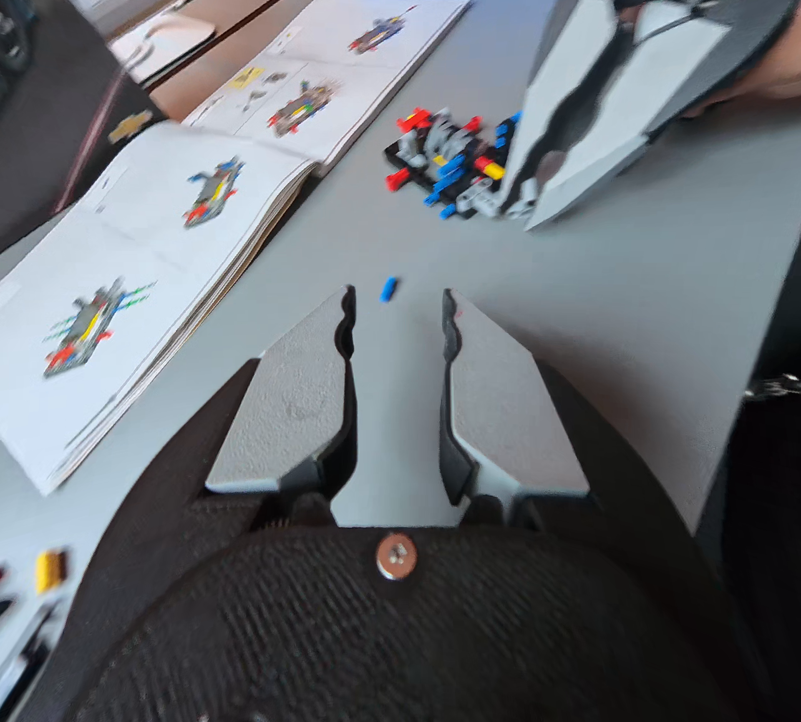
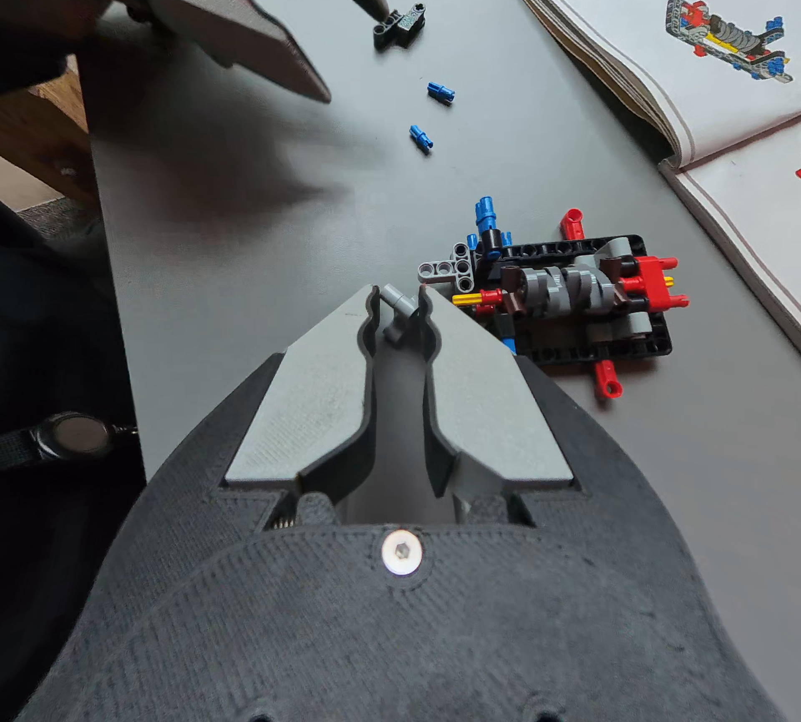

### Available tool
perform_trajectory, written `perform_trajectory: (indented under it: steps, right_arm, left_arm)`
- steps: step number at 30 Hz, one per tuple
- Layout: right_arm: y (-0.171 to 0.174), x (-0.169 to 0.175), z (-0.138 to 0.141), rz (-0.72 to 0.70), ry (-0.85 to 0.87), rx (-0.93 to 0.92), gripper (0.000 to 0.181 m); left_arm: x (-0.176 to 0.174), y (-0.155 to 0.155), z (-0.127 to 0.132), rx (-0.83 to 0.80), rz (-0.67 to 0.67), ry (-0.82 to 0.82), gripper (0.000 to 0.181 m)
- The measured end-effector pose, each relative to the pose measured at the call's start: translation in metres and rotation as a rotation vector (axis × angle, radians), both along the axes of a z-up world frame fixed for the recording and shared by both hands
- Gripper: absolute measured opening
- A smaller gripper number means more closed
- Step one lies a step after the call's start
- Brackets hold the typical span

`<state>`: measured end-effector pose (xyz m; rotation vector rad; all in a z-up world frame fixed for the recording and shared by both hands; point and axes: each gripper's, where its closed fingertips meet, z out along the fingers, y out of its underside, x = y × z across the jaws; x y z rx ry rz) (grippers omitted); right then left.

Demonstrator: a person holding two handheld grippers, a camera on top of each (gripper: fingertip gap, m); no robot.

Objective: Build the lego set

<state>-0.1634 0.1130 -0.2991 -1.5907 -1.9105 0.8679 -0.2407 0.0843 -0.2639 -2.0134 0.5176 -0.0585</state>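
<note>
The open booklet [image 2: 715,64] bears a small printed number at the top right corner of its page. A gold emblem [image 1: 130,129] sits on a dark surface beyond the booklet. Nothing else is legible.

My left gripper [image 1: 398,298] hangs wide open over the grey table [image 1: 433,250], a small blue pin [image 1: 389,289] just past its fingertips.

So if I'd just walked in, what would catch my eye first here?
Probably the colourful half-built lego model, black frame with red, blue and yellow bits, lying on the grey table beside the open instruction booklet. Next, the right gripper, its fingers pinching a small grey piece by the model. Farther off, the left gripper is open near loose blue pins.
</note>
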Motion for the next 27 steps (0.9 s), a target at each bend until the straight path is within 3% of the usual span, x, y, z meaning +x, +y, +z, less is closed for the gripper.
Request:
perform_trajectory:
  steps: [4, 7, 19, 27]
  right_arm:
    - [0.0, 0.0, 0.0, -0.003, 0.006, -0.02, 0.014]
    - [-0.001, 0.0, 0.0, 0.001, 0.009, -0.027, 0.015]
    - [-0.005, 0.004, -0.002, 0.017, 0.007, -0.005, 0.016]
    - [-0.007, 0.007, 0.0, 0.033, 0.017, -0.017, 0.018]
  left_arm:
    - [-0.045, -0.007, -0.015, -0.121, 0.148, -0.035, 0.034]
    - [-0.062, -0.007, -0.014, -0.148, 0.185, -0.061, 0.035]
    - [-0.073, 0.006, -0.04, -0.421, 0.11, -0.032, 0.038]
    - [-0.075, 0.009, -0.039, -0.433, 0.072, -0.018, 0.021]
